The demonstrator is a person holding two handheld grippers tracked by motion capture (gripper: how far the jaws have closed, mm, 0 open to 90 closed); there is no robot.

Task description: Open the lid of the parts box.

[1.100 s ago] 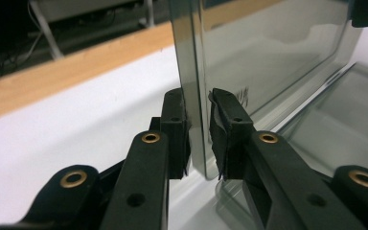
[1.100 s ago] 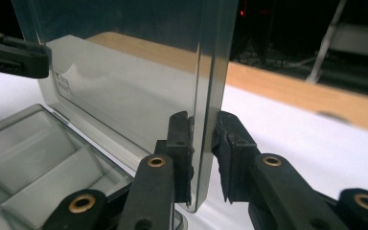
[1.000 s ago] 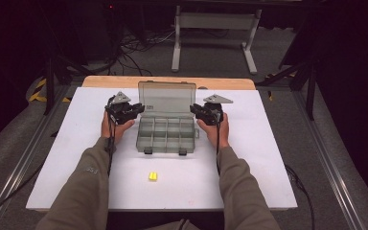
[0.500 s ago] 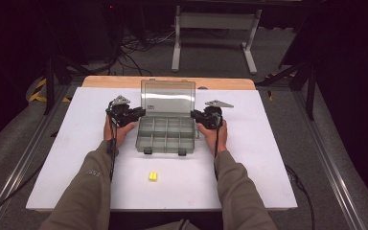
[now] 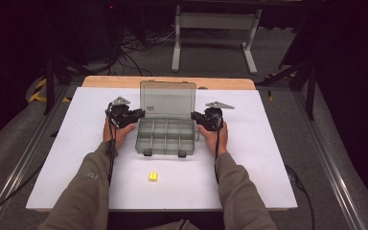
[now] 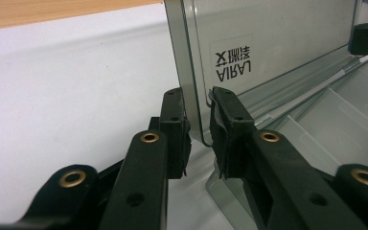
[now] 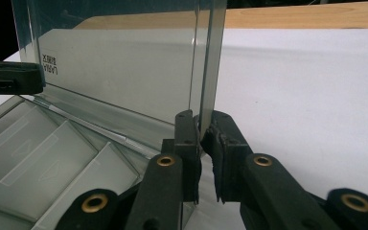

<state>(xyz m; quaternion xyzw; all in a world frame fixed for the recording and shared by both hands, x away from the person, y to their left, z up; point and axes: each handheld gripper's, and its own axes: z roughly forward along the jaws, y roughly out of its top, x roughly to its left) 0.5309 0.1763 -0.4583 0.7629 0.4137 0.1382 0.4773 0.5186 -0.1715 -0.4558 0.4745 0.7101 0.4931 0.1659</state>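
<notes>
A clear grey compartment box stands open at the middle of the white table, its lid nearly upright at the back. My left gripper is at the lid's left edge and my right gripper at its right edge. In the left gripper view the jaws pinch the lid's side rim, just beside the label on the lid. In the right gripper view the jaws are shut on the lid's other side rim. The compartments hold nothing.
A small yellow piece lies on the white table in front of the box, between the person's forearms. A wooden strip runs along the table's far edge. Black cables trail from both grippers along the sleeves.
Both grippers have shifted slightly toward the person while staying at the lid's side edges. The lid stands much as before.
</notes>
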